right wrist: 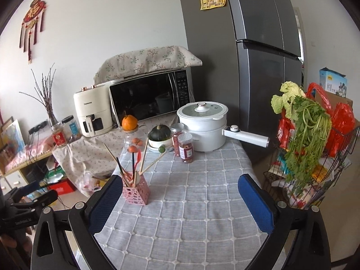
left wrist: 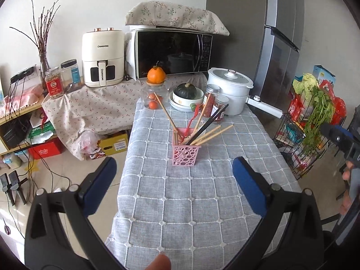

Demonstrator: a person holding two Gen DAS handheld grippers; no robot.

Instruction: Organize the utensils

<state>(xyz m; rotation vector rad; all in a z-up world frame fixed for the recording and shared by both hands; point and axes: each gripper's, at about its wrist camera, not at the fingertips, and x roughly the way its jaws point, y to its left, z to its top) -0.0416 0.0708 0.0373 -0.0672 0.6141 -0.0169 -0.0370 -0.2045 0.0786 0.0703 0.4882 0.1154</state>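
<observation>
One pink perforated holder (left wrist: 185,155) is seen upright on the grey checked tablecloth (left wrist: 202,202), near mid-table. Inside it, roughly five pale wooden chopsticks (left wrist: 214,133), two black chopsticks (left wrist: 213,118) and one red spoon-like utensil (left wrist: 194,118) are counted, all leaning outward; the exact chopstick count cannot be confirmed where the sticks overlap.

Behind the holder: two red-filled spice jars (right wrist: 185,147), one glass jar (left wrist: 153,96) topped by one orange (left wrist: 156,74), one dark squash (left wrist: 188,90) in stacked bowls, one white electric pot (left wrist: 229,87). On the side counter: one microwave (left wrist: 173,52), one air fryer (left wrist: 103,57).

The left gripper (left wrist: 174,184) is held above the near table, tilted downward toward the holder, fingers spread fully apart, nothing between them. The right gripper (right wrist: 181,194) is posed likewise, pads wide apart and empty; the holder is seen just beside its left pad. A fingertip (left wrist: 160,262) is visible at the bottom edge of the left view.
</observation>
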